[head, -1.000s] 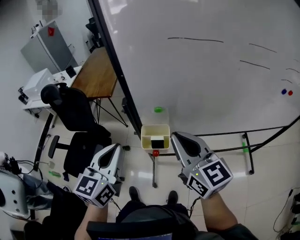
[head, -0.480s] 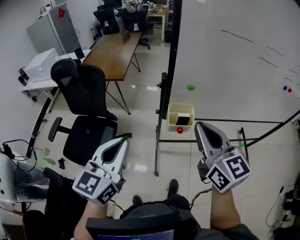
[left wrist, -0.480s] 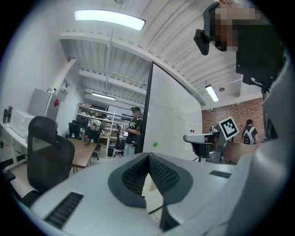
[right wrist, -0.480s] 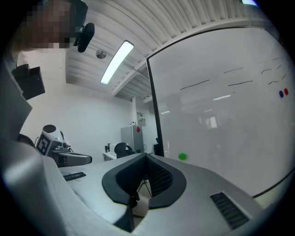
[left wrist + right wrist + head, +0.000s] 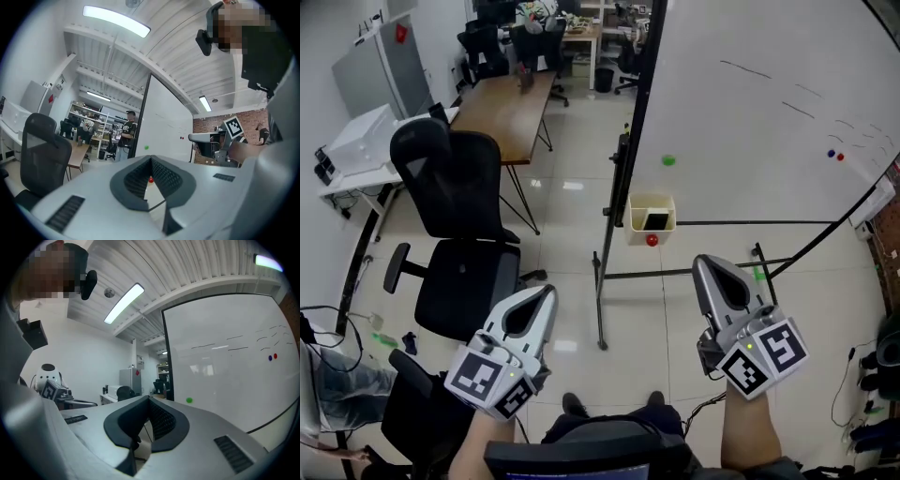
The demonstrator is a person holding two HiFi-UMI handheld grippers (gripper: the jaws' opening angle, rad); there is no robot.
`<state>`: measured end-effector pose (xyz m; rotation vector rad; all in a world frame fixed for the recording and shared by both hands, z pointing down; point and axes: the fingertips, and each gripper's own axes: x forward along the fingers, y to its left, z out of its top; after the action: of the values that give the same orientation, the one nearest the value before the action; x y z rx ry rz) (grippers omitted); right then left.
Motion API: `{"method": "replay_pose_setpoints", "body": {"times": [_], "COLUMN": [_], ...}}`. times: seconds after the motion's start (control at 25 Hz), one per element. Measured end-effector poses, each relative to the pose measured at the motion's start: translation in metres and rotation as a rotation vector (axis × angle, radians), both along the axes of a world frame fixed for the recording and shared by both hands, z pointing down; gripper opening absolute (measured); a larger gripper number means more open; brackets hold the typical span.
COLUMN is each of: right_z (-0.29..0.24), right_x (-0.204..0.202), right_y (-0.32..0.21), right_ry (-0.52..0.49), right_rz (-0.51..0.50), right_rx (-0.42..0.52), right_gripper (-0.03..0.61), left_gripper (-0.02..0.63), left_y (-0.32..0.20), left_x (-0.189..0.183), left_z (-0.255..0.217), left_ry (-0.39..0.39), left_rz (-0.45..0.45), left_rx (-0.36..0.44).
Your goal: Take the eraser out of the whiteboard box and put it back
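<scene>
The cream whiteboard box (image 5: 651,203) hangs at the lower left corner of the whiteboard (image 5: 769,103). A black eraser (image 5: 656,221) sits inside it. A red magnet (image 5: 652,240) is just under the box and a green magnet (image 5: 668,160) above it. My left gripper (image 5: 549,290) is shut and empty, well short of the box and to its left. My right gripper (image 5: 703,261) is also shut and empty, below and right of the box. In the gripper views both pairs of jaws meet at their tips, left gripper (image 5: 151,160) and right gripper (image 5: 149,399), pointing level toward the board.
A black office chair (image 5: 455,197) stands left of me, with a wooden table (image 5: 506,108) behind it. The whiteboard's stand legs (image 5: 600,281) cross the tiled floor ahead. A person (image 5: 126,138) stands far off by the board's edge.
The box and the whiteboard now sit farther from both grippers and higher in the head view. Both grippers have drawn back from the board and stay shut.
</scene>
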<state>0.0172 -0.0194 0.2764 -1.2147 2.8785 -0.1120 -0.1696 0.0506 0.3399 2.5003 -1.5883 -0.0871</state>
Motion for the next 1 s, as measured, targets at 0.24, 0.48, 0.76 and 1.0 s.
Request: {"method": "replay_pose_setpoints", "body": {"times": [0.24,0.48,0.76,1.0], "right_z": [-0.004,-0.015,-0.018,-0.023], "right_x": [0.064,0.155,0.207,0.194], "right_y": [0.032,0.060,0.087,0.115], "right_ry": [-0.032,-0.027,-0.059,-0.116], "right_rz": [-0.015,-0.066,-0.101,-0.072], "right_rx": [0.002,0.065,0.038,0.019], "right_gripper": [0.017,0.017,0.017,0.017], "left_gripper": [0.034,0.034,0.034,0.034], "left_y": [0.025,0.050,0.082,0.105], "left_x": [0.056,0.149,0.204,0.180], "left_z": [-0.008,-0.014,-0.040,-0.053], "left_ry": [-0.003,-0.109,-0.096,-0.083], "left_rz": [-0.035,-0.061,-0.067,-0.065], "left_rx": [0.021,0.044,0.053,0.075]}}
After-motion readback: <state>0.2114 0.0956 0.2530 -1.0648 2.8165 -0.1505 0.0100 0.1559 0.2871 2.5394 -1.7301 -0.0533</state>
